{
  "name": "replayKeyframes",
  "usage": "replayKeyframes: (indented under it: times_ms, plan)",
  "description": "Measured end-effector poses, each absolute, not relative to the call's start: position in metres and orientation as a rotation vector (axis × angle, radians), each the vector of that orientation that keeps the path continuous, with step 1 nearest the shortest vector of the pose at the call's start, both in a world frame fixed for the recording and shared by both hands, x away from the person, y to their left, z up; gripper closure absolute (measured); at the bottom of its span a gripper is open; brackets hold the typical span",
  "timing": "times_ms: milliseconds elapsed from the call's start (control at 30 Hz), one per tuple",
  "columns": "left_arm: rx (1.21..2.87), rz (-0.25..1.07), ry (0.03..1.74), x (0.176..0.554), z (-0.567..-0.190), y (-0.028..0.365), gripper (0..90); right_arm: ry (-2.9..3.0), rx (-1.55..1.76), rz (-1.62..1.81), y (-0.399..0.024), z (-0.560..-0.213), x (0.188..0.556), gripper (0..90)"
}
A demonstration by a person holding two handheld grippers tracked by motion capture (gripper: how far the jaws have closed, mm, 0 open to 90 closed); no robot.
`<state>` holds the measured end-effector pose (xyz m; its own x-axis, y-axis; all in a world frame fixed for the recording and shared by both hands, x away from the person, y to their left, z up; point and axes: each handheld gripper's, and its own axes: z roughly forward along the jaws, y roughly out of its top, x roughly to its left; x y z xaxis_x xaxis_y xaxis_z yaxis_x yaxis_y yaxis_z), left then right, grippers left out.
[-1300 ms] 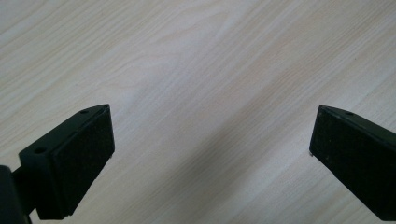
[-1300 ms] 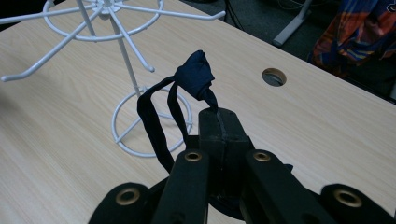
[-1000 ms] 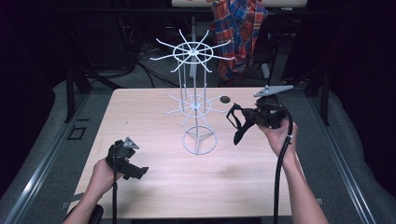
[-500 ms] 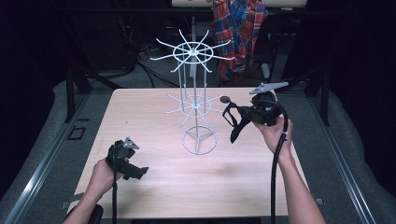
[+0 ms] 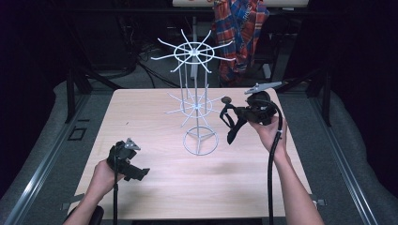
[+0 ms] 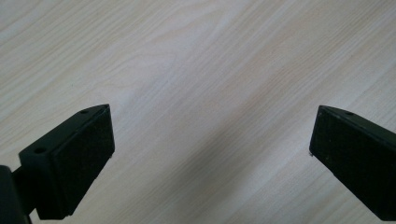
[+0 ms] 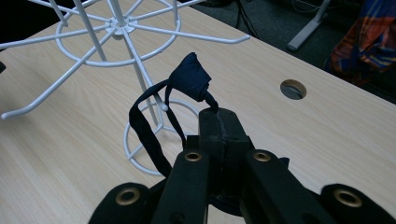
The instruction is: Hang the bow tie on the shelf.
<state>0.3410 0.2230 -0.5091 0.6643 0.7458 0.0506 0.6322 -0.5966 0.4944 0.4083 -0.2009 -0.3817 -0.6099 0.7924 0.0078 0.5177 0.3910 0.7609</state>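
Up near the tabletop's (image 5: 155,187) far right corner, the right gripper (image 7: 218,122) has its fingers clamped on a dark blue hair tie (image 7: 189,77) — its loop hangs beside a hook of the white wire rack (image 5: 199,110). Left gripper (image 5: 126,161) rests near the front left edge, fingers spread wide — nothing between them.

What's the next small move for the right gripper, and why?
Probably ease the right gripper toward the rack's lower arms and slip the loop over a tip. Its jaws are shut on the dark band's knot, and the loop hangs just beside a white arm.
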Motion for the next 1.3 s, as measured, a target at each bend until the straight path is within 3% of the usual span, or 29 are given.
replayKeyframes:
  times_ms: [1300]
  plan:
    - [2.451, 0.326, 1.061, 0.341, -0.510, 0.219, 0.0, 2.319, 1.198, 1.210, -0.183, -0.414, 0.427, 90.0]
